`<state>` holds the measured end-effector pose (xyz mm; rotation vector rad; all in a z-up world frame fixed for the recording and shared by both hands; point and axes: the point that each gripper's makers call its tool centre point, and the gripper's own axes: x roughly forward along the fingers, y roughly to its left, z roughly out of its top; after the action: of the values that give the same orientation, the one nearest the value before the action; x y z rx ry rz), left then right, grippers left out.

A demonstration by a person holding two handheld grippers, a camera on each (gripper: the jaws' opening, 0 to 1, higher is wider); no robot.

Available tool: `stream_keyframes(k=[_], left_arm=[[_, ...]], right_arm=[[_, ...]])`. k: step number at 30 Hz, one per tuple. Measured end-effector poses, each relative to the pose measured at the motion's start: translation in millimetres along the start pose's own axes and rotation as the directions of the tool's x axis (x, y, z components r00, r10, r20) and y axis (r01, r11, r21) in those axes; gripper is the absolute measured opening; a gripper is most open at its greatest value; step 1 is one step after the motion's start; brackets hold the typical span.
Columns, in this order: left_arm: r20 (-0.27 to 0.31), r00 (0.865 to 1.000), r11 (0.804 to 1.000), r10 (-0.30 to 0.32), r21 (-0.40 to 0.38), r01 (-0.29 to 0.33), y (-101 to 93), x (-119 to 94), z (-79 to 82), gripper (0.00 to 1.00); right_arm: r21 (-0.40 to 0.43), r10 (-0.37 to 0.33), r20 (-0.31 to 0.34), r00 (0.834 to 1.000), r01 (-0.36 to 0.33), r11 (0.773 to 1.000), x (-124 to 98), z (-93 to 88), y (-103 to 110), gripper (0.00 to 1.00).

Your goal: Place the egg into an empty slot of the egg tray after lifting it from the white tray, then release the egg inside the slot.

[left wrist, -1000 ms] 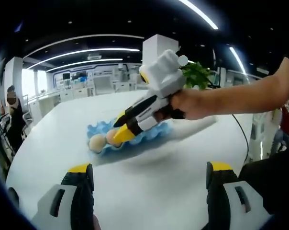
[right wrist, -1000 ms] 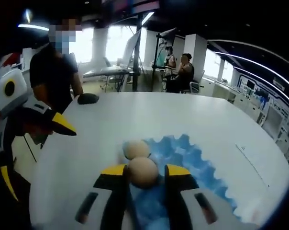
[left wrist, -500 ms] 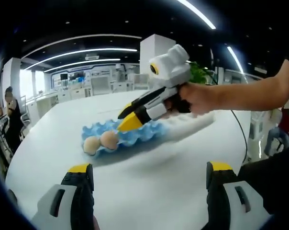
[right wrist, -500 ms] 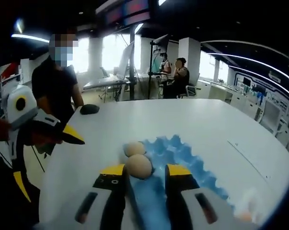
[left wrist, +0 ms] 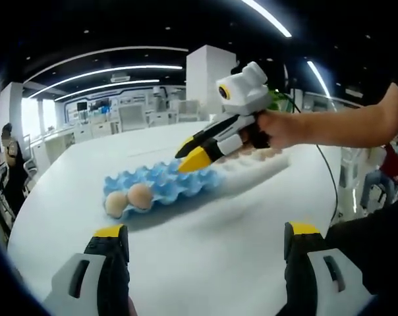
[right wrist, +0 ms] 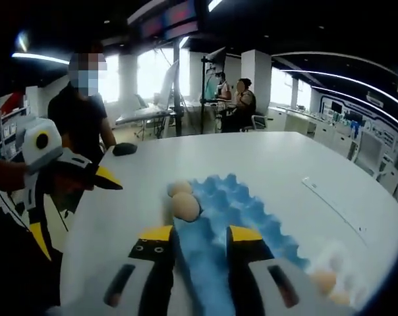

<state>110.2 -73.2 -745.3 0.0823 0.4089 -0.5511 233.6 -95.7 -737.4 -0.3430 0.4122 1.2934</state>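
The blue egg tray (left wrist: 161, 186) lies on the white table (left wrist: 205, 243), and two tan eggs (left wrist: 115, 203) (left wrist: 140, 195) sit side by side in its end slots. My right gripper (left wrist: 196, 159), held by a hand, hovers above the tray's far side, apart from the eggs. In the right gripper view the gripper (right wrist: 201, 234) is open over the egg tray (right wrist: 242, 214), with the nearer egg (right wrist: 185, 206) just beyond its tips and the second egg (right wrist: 180, 189) behind. My left gripper (left wrist: 207, 230) is open and holds nothing.
The white tray (right wrist: 331, 260) with loose eggs (right wrist: 324, 281) sits at the lower right of the right gripper view. A black object (right wrist: 125, 149) lies near the table's far edge. A person (right wrist: 80, 112) stands beyond it, and others sit further back.
My right gripper has drawn back and up from the egg tray. The egg that was between its jaws now stays in a slot beside the other egg. The left gripper's jaws are unchanged.
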Motion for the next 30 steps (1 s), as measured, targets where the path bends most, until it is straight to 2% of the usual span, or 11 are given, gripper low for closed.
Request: stream_keyframes(k=[8, 12, 14, 23, 26, 30], left_arm=[[0.003, 1.000, 1.000, -0.018, 0.003, 0.018, -5.4, 1, 2.9, 1.00], [0.017, 0.999, 1.000, -0.027, -0.008, 0.027, -8.0, 3, 5.4, 1.00], [0.010, 1.000, 1.000, -0.026, 0.000, 0.026, -8.6, 4, 4.0, 1.00], [0.004, 0.999, 0.999, -0.047, 0.005, 0.047, -15.1, 9, 3.6, 1.00], [-0.014, 0.999, 0.999, -0.050, 0.008, 0.050, -16.4, 12, 0.4, 1.00], [-0.018, 0.998, 0.998, -0.065, 0.009, 0.065, -20.5, 15, 2.0, 1.00]], right_arm=[[0.013, 0.023, -0.010, 1.000, -0.023, 1.000, -24, -8.7, -2, 0.33], [-0.017, 0.025, -0.056, 0.998, -0.026, 1.000, -42, -20.4, -3, 0.33], [-0.059, 0.017, -0.102, 0.995, -0.023, 0.998, -52, -29.4, -8, 0.31], [-0.080, 0.019, -0.171, 0.985, -0.033, 0.996, -79, -47.8, -16, 0.30], [-0.093, 0.026, -0.218, 0.976, -0.047, 0.995, -89, -60.7, -17, 0.30], [-0.096, 0.033, -0.243, 0.969, -0.058, 0.994, -104, -69.9, -20, 0.27]])
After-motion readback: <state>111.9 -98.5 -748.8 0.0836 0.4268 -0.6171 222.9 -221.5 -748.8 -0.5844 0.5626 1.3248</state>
